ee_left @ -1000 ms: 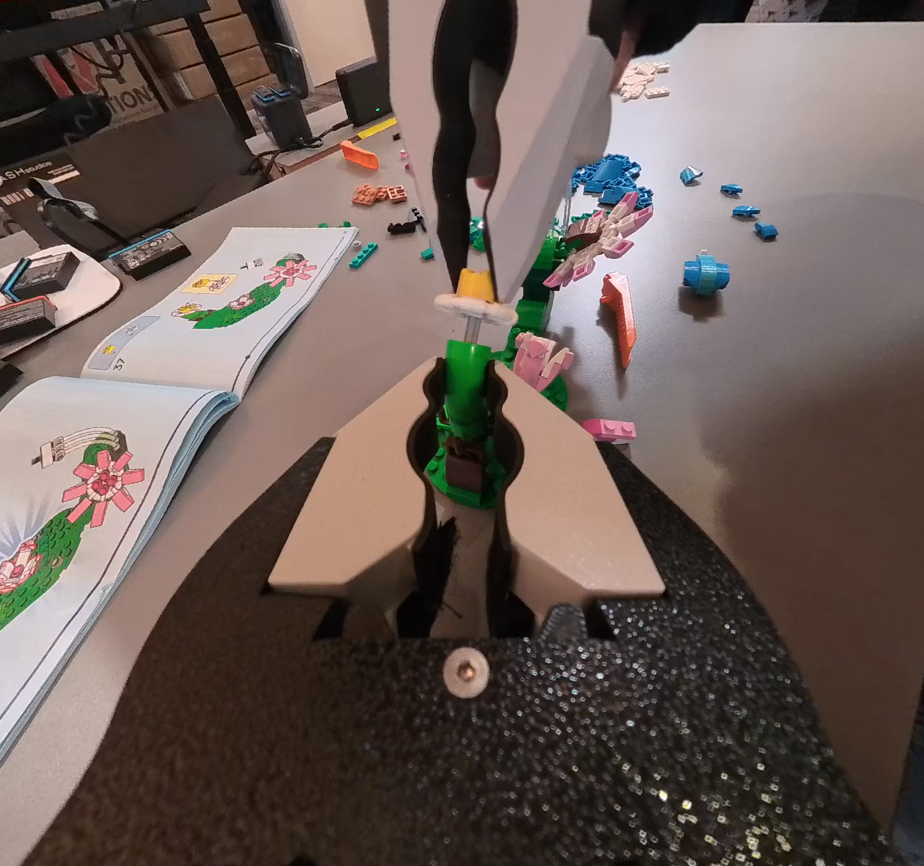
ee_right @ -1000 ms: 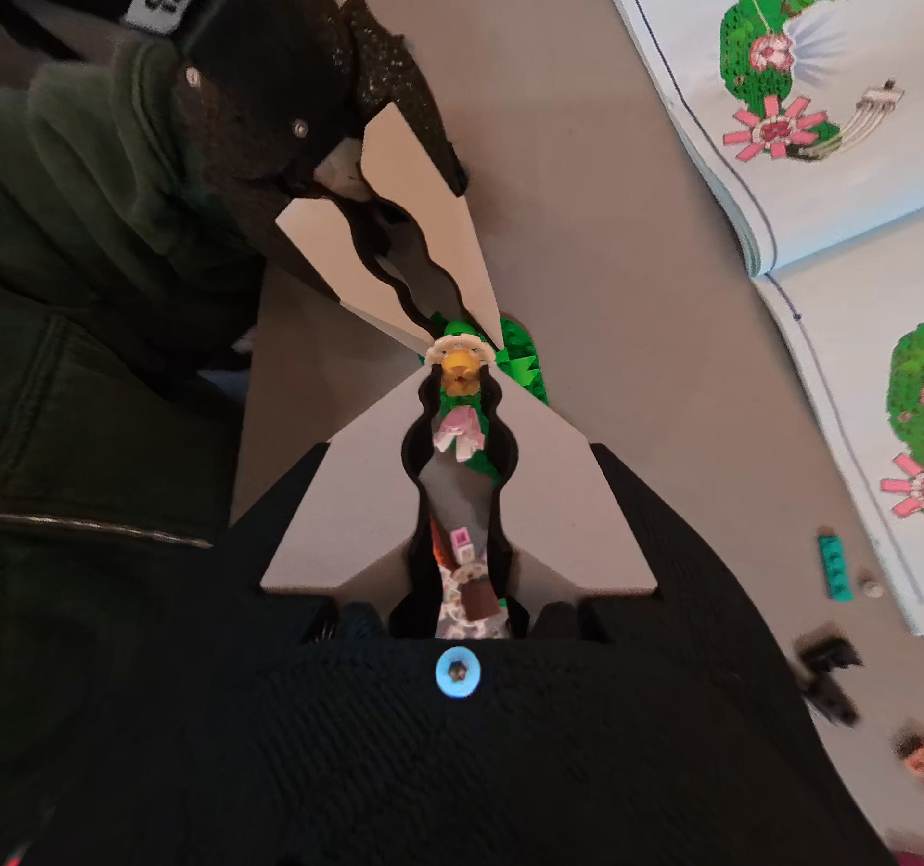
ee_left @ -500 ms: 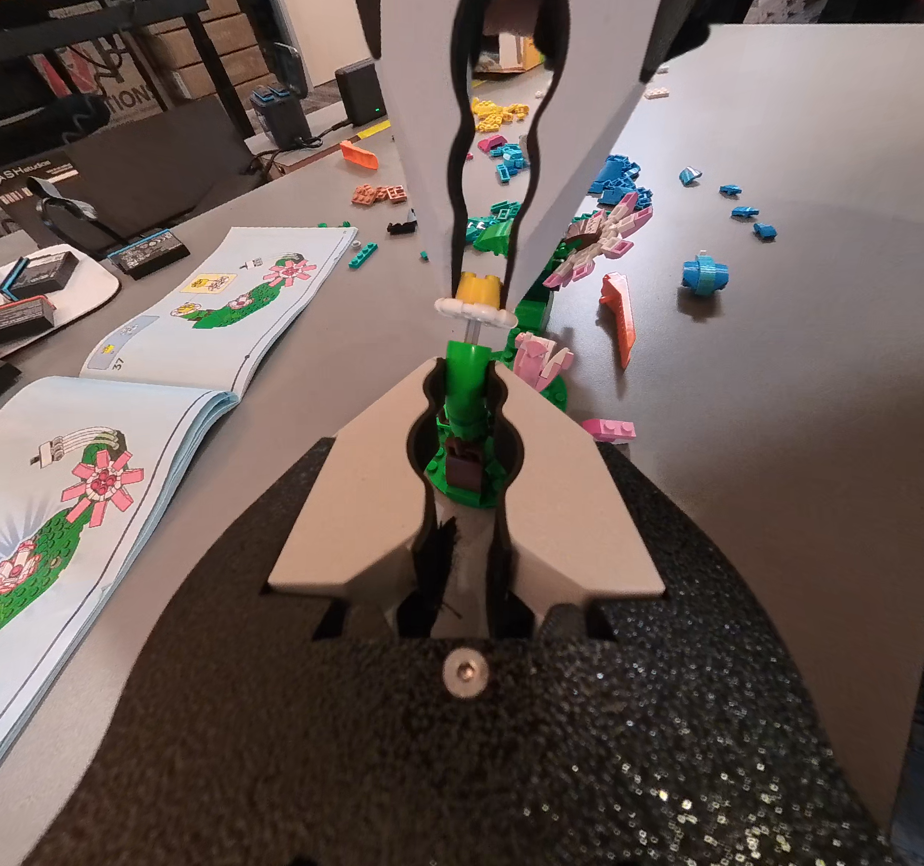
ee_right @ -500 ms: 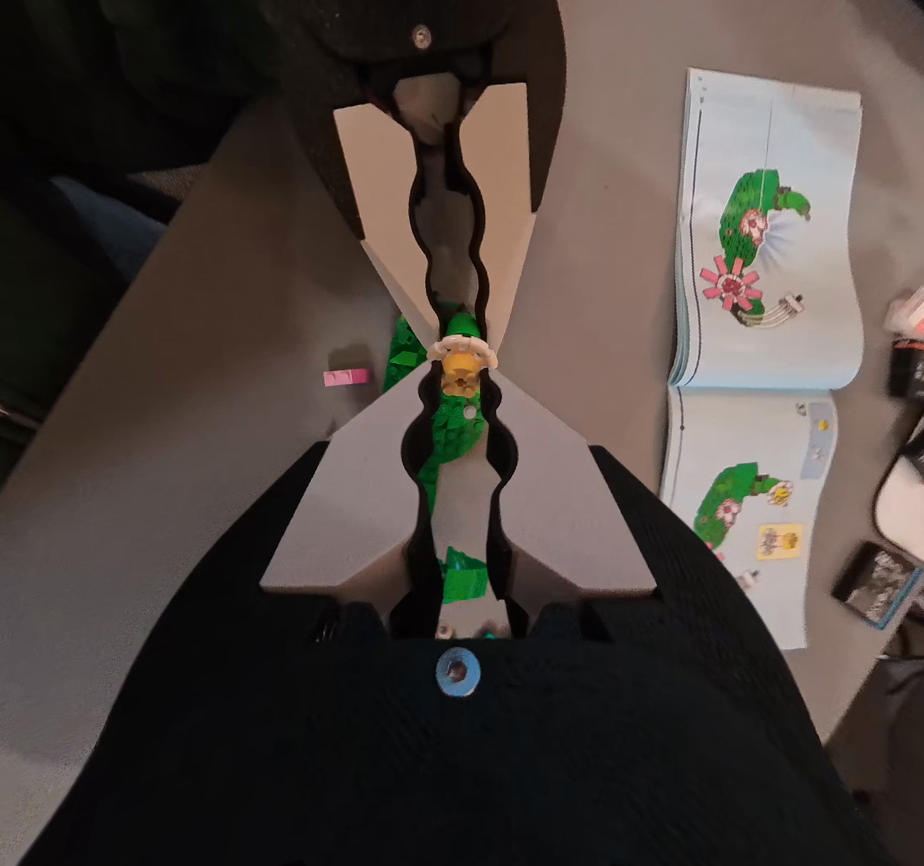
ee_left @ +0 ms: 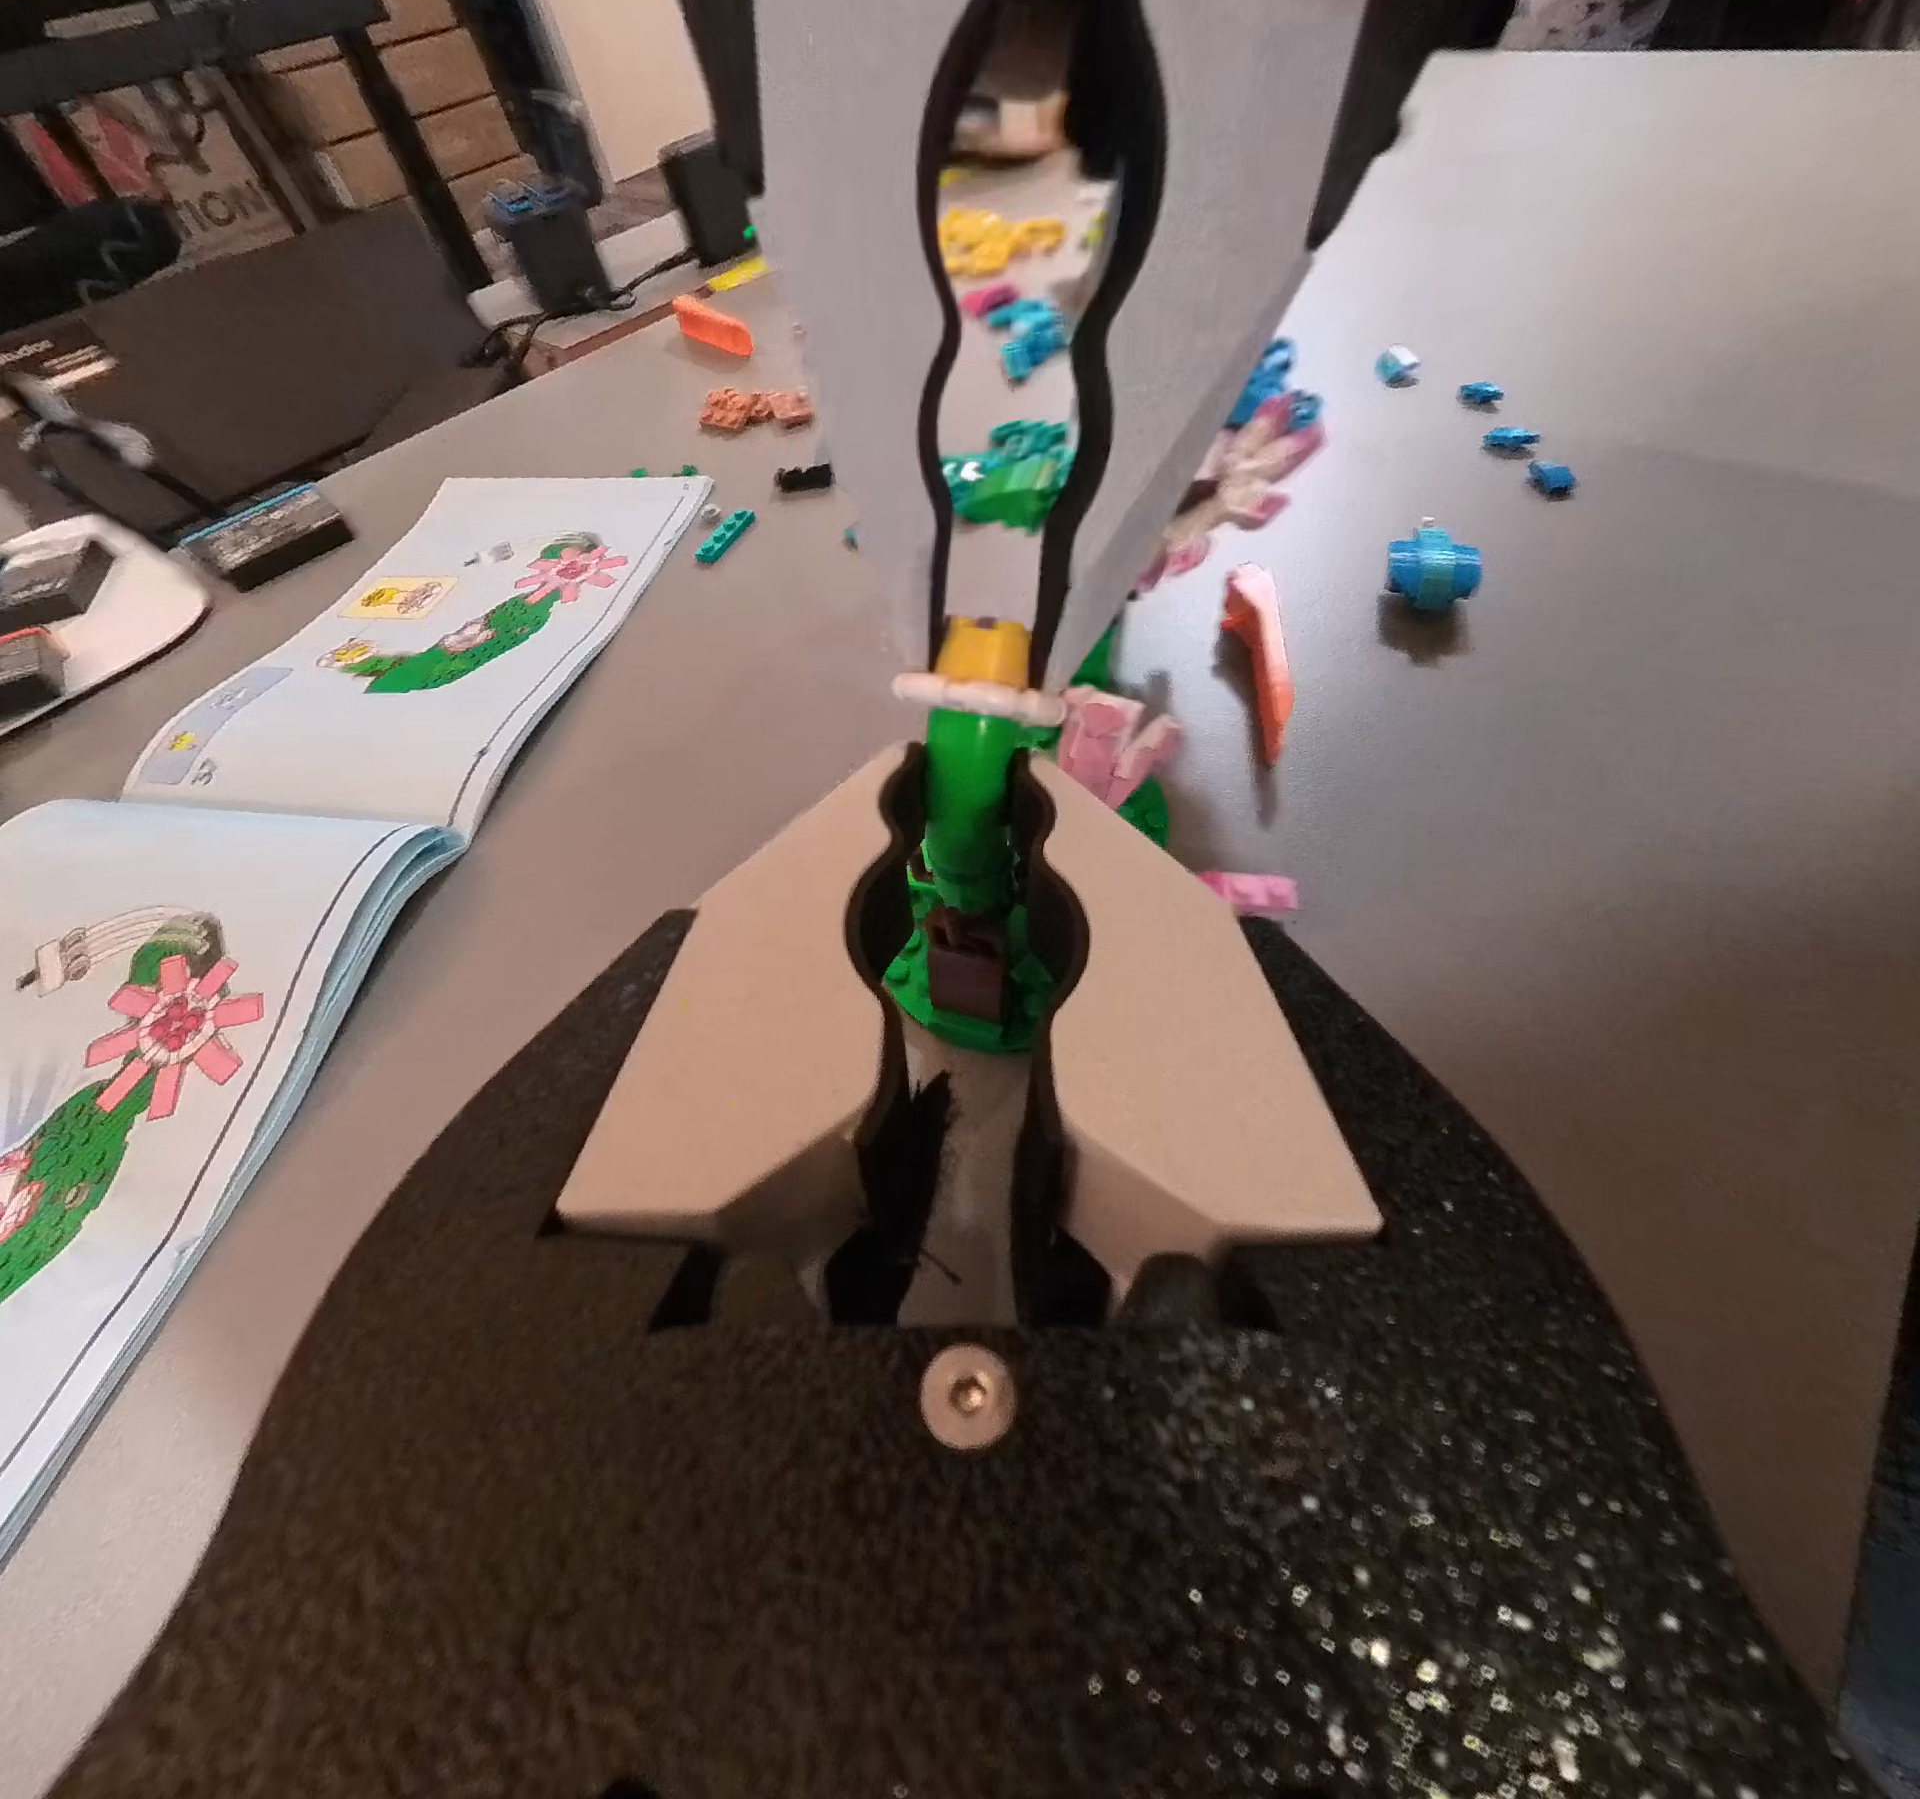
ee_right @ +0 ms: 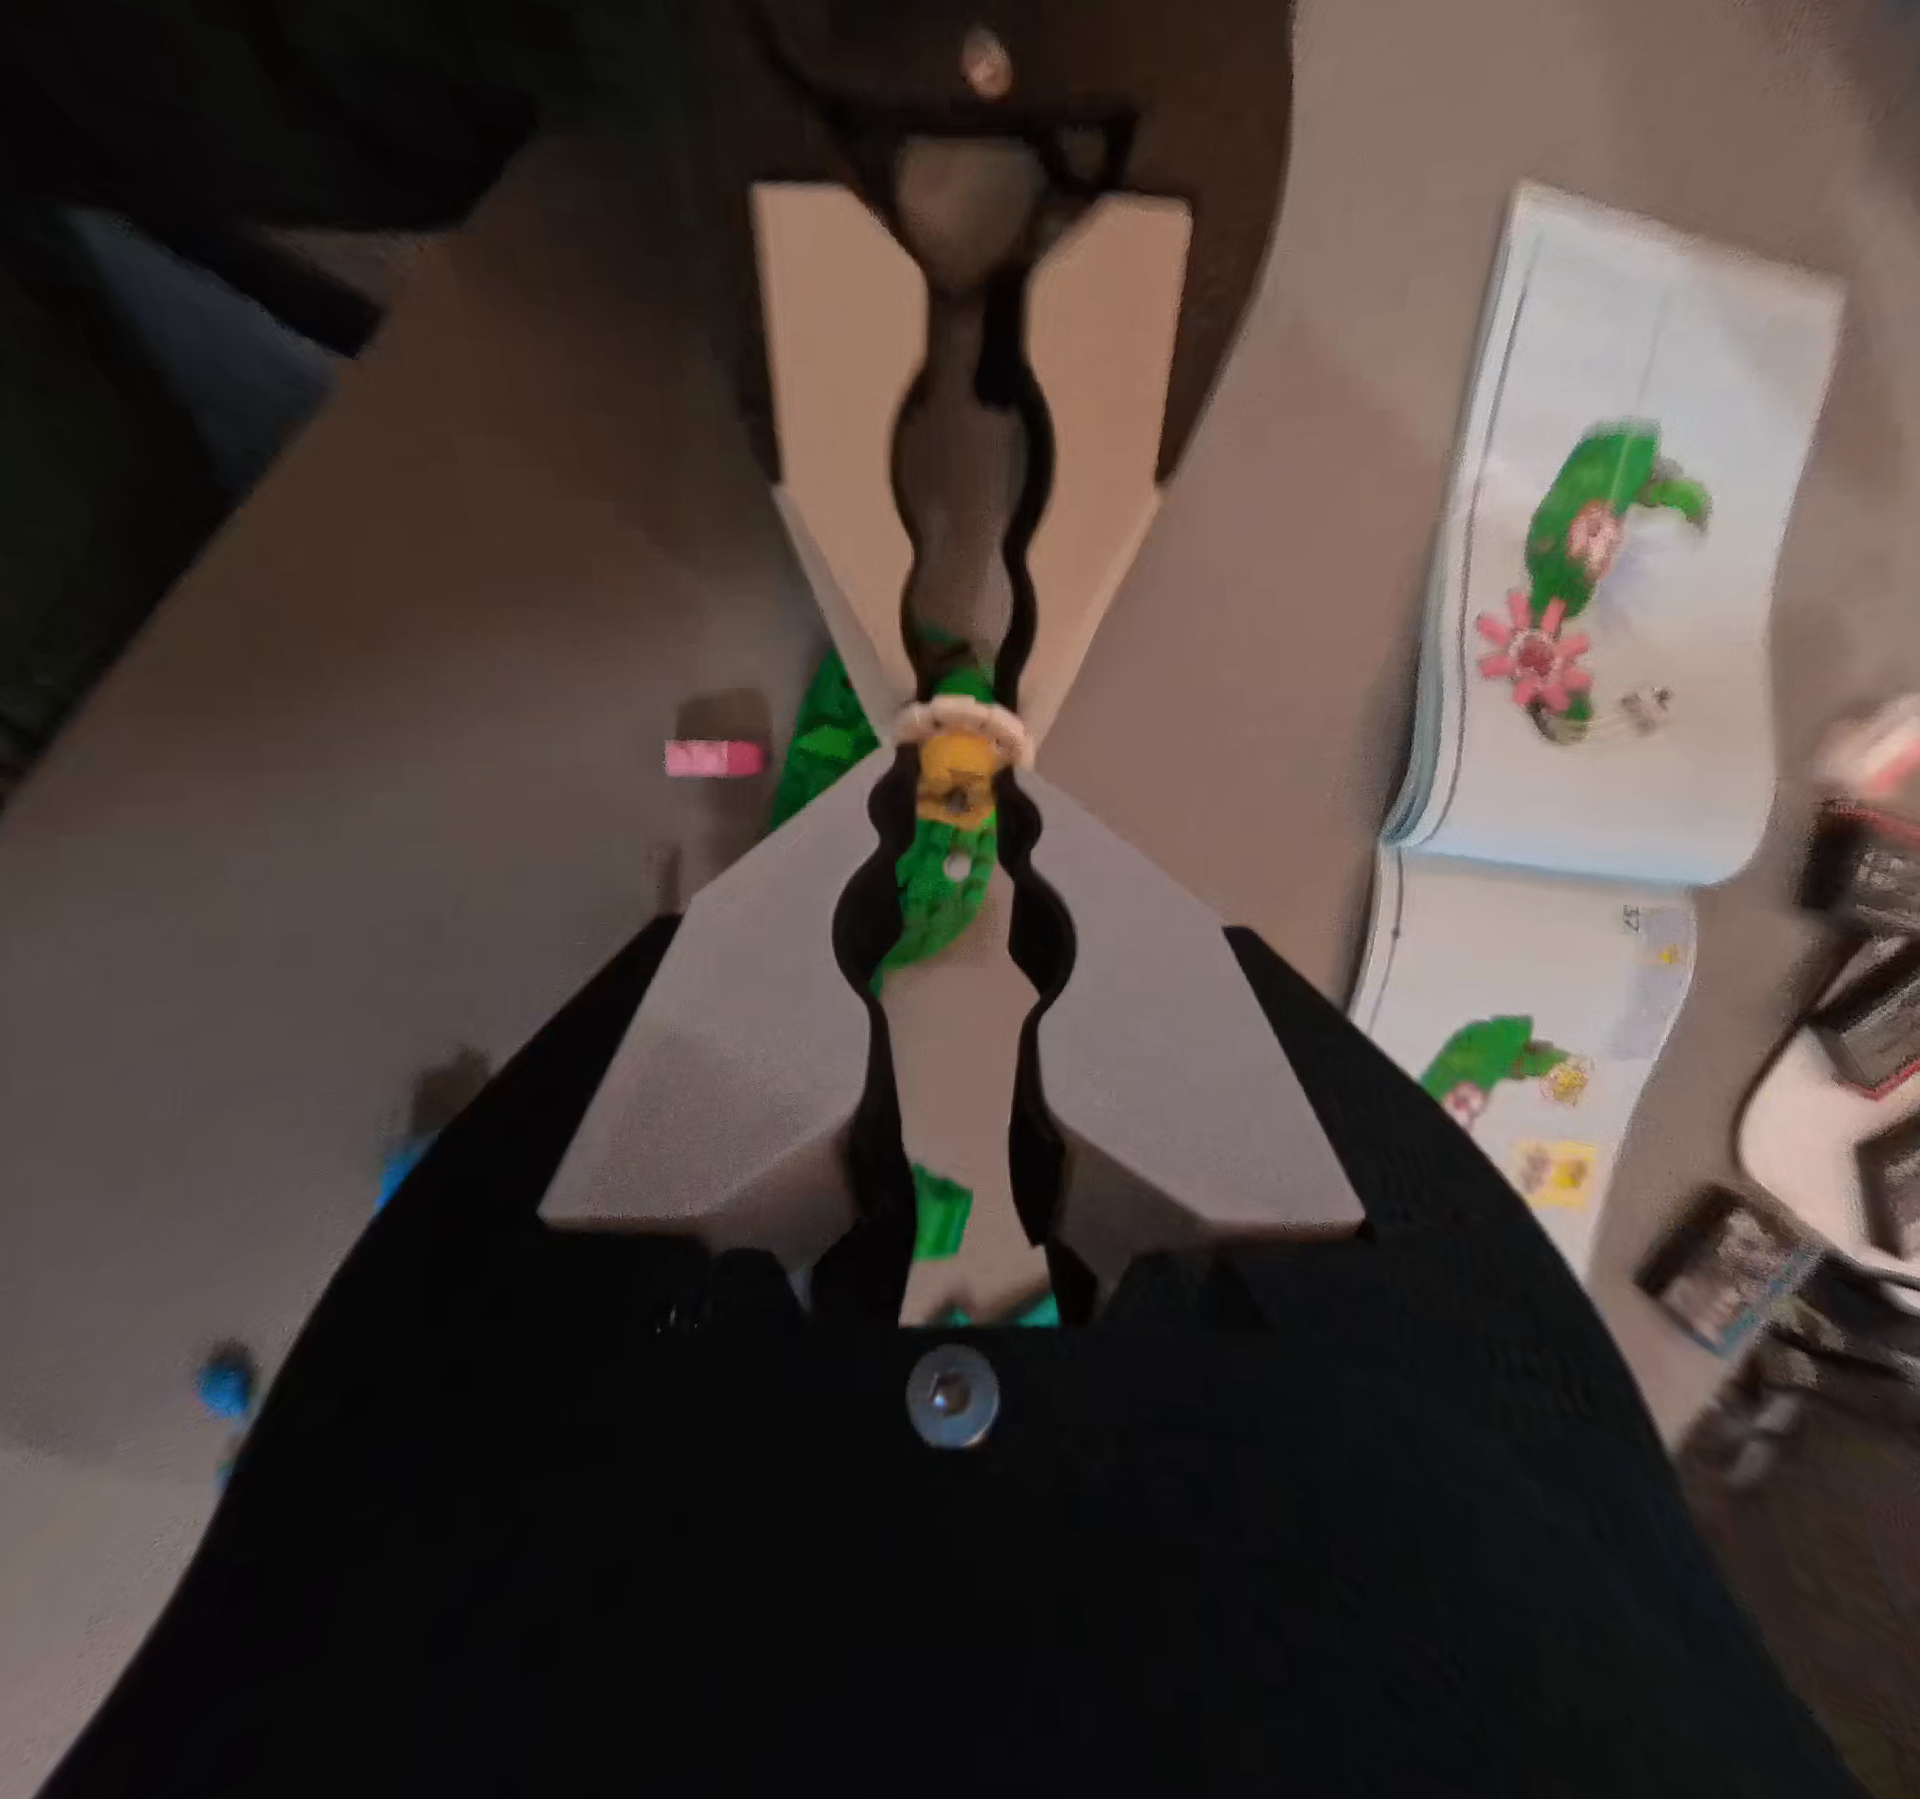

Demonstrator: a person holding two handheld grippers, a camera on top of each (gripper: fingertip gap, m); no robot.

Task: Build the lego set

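Observation:
My left gripper [ee_left: 966, 762] is shut on a green stem [ee_left: 961, 793] that stands on a small green and brown base [ee_left: 961, 996]. The stem carries a white petal ring [ee_left: 977, 700] with a yellow centre piece [ee_left: 982, 648] on top. My right gripper [ee_left: 982, 622] comes down from above and is shut on the yellow piece. In the right wrist view my right gripper [ee_right: 951, 783] holds the yellow piece [ee_right: 954, 762], and the left gripper [ee_right: 956, 684] faces it tip to tip. A green leafy build [ee_right: 930, 902] with a pink bud [ee_left: 1112, 747] lies on the table below.
An open instruction booklet [ee_left: 416, 648] lies at the left, and shows in the right wrist view [ee_right: 1621, 544]. Loose bricks are scattered beyond: an orange piece [ee_left: 1257, 653], a blue piece [ee_left: 1434, 570], a pink brick [ee_left: 1247, 892], a yellow pile [ee_left: 987, 243]. Black boxes [ee_left: 260, 528] sit far left. Both grippers' tips are close together, under 4 cm apart.
My right gripper has swung round to face the left one squarely. The white ring and yellow piece have come down onto the green stem, closing the gap of bare shaft.

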